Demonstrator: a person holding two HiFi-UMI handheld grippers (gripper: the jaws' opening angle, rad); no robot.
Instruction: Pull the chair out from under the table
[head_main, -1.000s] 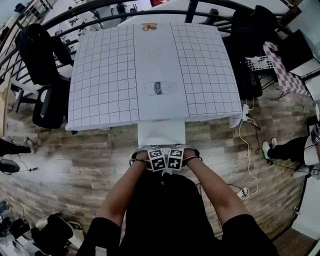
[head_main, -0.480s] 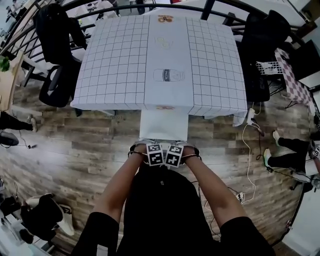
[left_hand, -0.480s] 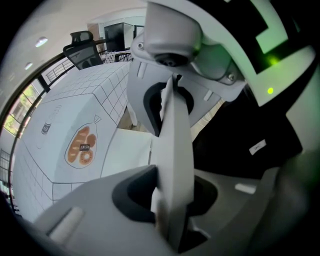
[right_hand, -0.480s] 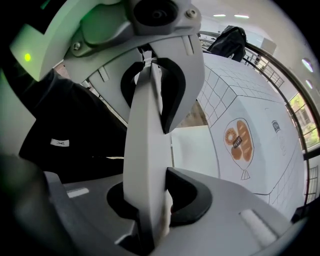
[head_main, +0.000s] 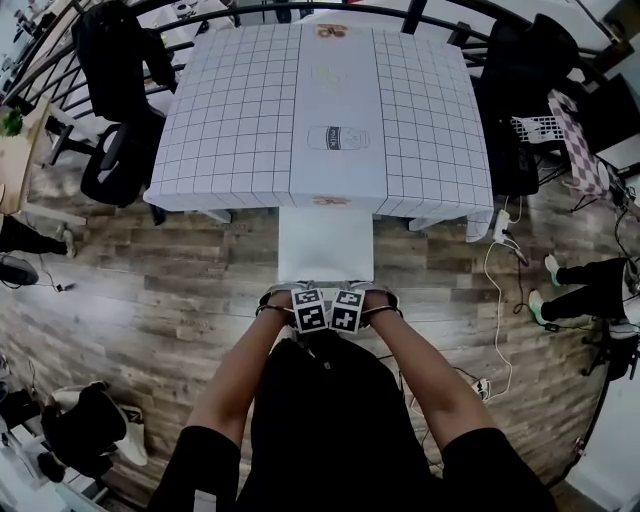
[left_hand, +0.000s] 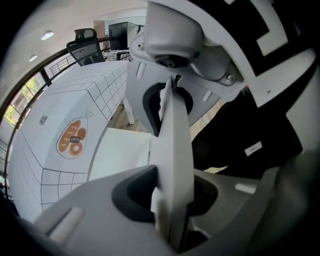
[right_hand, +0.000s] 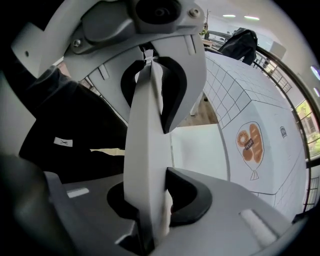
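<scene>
**Landmark.** Bench (head_main: 240, 120) under a grid cloth. Its plain centre strip is printed with a bottle (head_main: 337, 138) and, at the near edge, bread (head_main: 332, 200).

**Left of bench.**
- Plant (head_main: 10, 124), far out at the picture's edge.
- Black office chair (head_main: 112, 150), close against the bench's left side, with a dark coat (head_main: 112, 50) over its back.
- A person's leg (head_main: 25, 238) on the wood floor (head_main: 170, 300), well apart from the bench.
- Dark bag (head_main: 85, 430) on the floor, far out from the near left corner.

**Behind bench.** Black railing (head_main: 413, 16).

**Front of bench, centre.**
- Chair (head_main: 326, 245), white. Its seat sticks out from under the bench's near edge, and its far end is hidden by the cloth.
- Chair back (left_hand: 175, 150), a thin white panel on the side away from the bench. Both gripper views show it edge-on.
- Left tool (head_main: 306, 298), clenched on the top of the chair back, with the panel running between its jaws.
- Right tool (head_main: 352, 298), just beside the left one, clamped on the same panel in the same way. The two marker cubes are almost touching.
- The holder's torso (head_main: 320, 420), just behind the chair back, on the side away from the bench.

**Right of bench.**
- Second office chair (head_main: 515, 90), black, against the bench's right side.
- Chequered cloth (head_main: 578, 140), beyond that chair.
- Power strip (head_main: 500, 228) on the floor by the near right corner.
- White cable (head_main: 497, 300) trailing from the strip away from the bench.
- Another person's legs (head_main: 575, 290), far right.
</scene>
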